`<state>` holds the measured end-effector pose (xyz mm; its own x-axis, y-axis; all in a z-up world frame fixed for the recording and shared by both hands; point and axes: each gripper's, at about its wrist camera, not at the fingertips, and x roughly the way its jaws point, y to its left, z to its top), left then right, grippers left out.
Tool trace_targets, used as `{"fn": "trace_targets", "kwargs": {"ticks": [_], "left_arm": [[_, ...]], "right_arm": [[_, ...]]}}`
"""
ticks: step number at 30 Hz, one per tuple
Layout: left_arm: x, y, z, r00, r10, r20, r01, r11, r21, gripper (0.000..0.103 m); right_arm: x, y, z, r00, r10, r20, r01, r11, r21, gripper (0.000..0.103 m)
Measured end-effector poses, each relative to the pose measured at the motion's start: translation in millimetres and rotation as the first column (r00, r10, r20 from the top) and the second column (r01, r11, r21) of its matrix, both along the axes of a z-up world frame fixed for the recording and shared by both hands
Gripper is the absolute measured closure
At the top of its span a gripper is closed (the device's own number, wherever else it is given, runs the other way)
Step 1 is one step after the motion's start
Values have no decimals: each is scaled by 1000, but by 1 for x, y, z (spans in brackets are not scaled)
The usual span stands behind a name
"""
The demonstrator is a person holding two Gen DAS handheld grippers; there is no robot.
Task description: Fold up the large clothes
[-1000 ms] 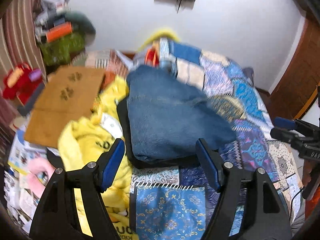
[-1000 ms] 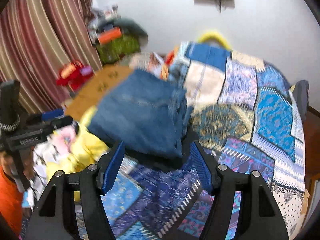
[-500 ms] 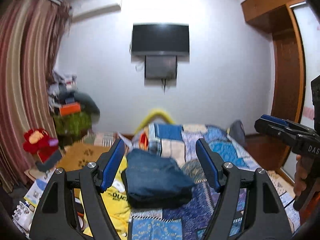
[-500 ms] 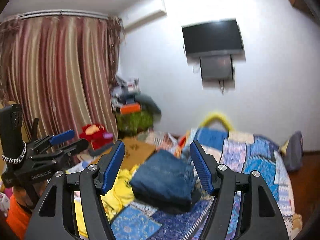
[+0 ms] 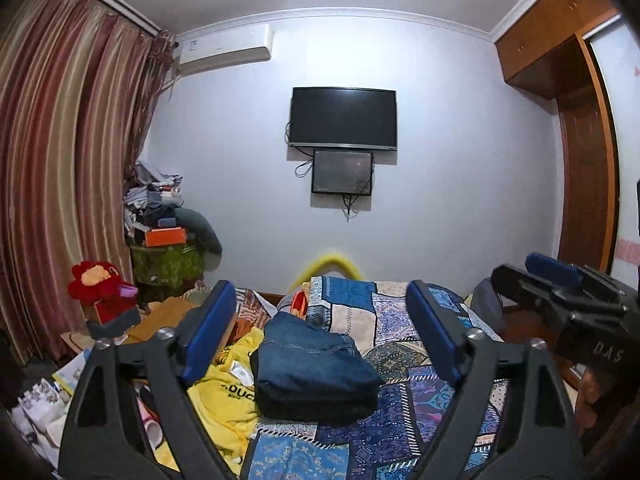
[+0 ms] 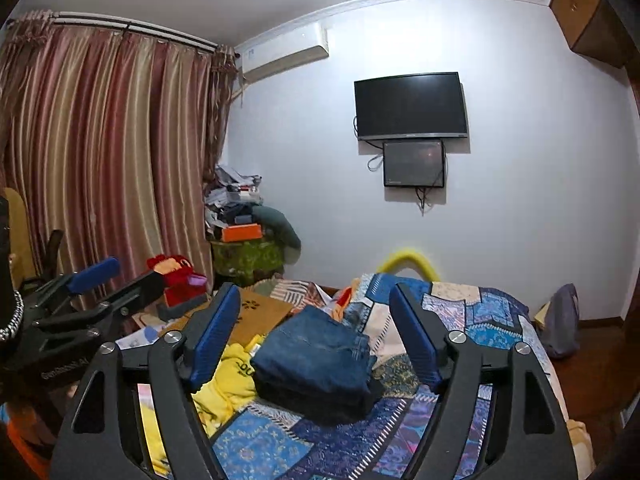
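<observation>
Folded jeans on the bed, both grippers empty

We see the yellow garment (image 5: 224,392) left, then the blue jeans (image 5: 312,364) folded into a thick, neat stack on the patchwork bedspread (image 5: 404,320); our left gripper (image 5: 320,340) and right gripper (image 6: 316,334) hover above it, jaws opening, grasping nothing.

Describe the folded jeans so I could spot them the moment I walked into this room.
Start at the bed with the blue patchwork quilt below the wall-mounted TV. On its near left part lies a squared, stacked bundle of dark blue denim, the folded jeans. Beside them sprawls a crumpled yellow garment; the jeans are the only neat, plain blue pile there.
</observation>
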<state>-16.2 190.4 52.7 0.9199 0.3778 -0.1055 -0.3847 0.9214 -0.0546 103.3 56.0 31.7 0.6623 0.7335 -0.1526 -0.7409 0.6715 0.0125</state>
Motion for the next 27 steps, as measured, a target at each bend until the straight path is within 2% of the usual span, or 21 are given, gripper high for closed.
{"fn": "trace_targets", "kwargs": {"ticks": [2,4,7,27], "left_arm": [[0,1,-3,1000,21,-7,-21,1000,-8,5],[-1,2,-5,999,44,-7,-44,999,-13,1],[0,5,-8,999,48,-14,-49,998,-26,1],[7,-3,-16,998,44,-41,-45,999,-18,1]], "right_arm": [[1,2,-1,1000,-10,-4,10,1000,-11,22],[1,0,-2,1000,-21,-1,20,1000,-6,17],[2,-3,-4,999,-32,-5,32,999,-7,14],[3,-10,-7,998,-44,-39,43,999,-26,14]]}}
